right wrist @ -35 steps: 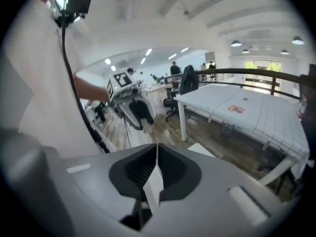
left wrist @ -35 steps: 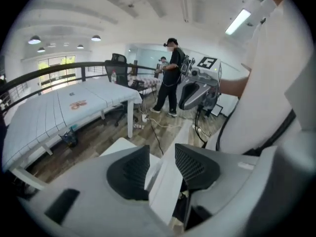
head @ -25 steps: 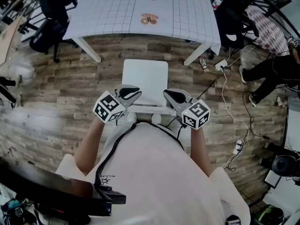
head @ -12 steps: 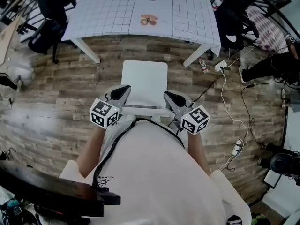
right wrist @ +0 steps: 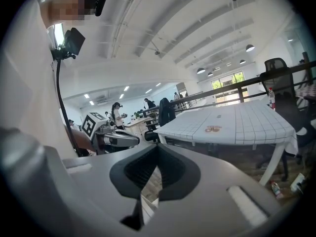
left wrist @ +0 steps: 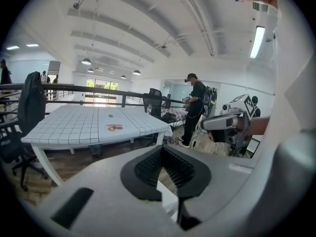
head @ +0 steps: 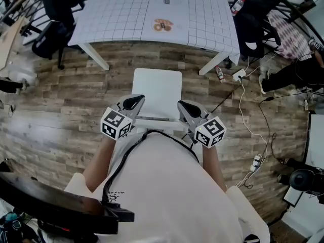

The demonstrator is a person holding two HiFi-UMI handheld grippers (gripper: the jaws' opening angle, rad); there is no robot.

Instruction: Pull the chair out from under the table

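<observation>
Now holds left gripper (head: 132, 103) and right gripper (head: 185, 107) fully closed, nothing pinched, at either end of the white chair (head: 157, 87) back rail, likely for hooking and dragging rather than clamping. Has the chair on the plank floor (head: 66, 110), seat entirely clear of the gridded counter (head: 126, 14).

A black office chair (head: 53, 22) stands on the plank floor (head: 55, 120), upper left. White cables (head: 248, 120) trail at right, near a small bottle (head: 219, 74).
</observation>
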